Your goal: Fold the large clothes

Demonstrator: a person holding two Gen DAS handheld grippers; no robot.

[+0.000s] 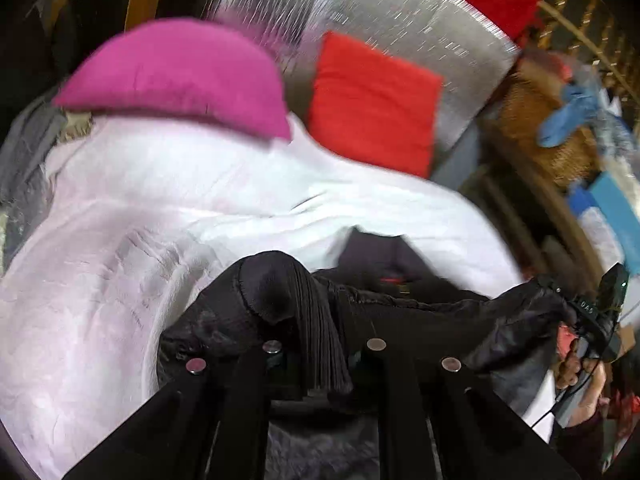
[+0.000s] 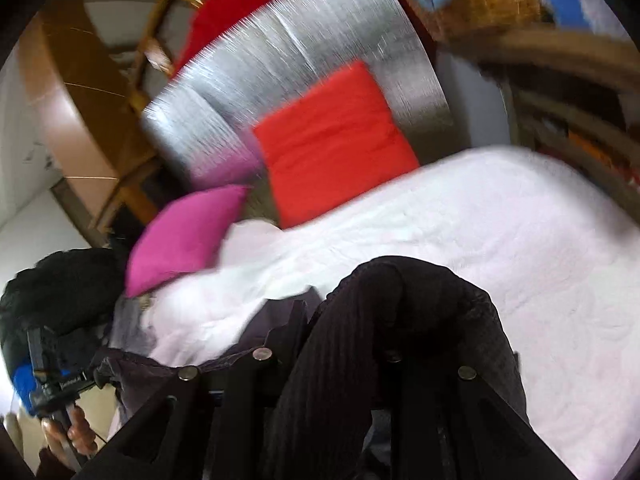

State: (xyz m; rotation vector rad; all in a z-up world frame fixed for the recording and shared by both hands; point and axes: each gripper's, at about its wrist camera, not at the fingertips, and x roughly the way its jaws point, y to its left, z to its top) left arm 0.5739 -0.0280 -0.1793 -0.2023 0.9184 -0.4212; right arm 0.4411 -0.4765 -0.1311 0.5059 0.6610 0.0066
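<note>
Both the left gripper (image 1: pixel 320 360) and right gripper (image 2: pixel 328 364) have jaws pinched on the black jacket (image 1: pixel 440 312).

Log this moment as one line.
left gripper: shut on jacket | right gripper: shut on jacket | jacket: lifted over bed | pillows: pink, red

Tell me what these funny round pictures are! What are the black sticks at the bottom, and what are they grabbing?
A person holds a grabber tool in each hand, each with a small camera looking along its two fingers. One picture is from the left gripper, the other from the right gripper. Both pinch a black jacket and hold it up above a bed with a white cover. A pink pillow and a red pillow lie at its head. Everything is blurry.
</note>
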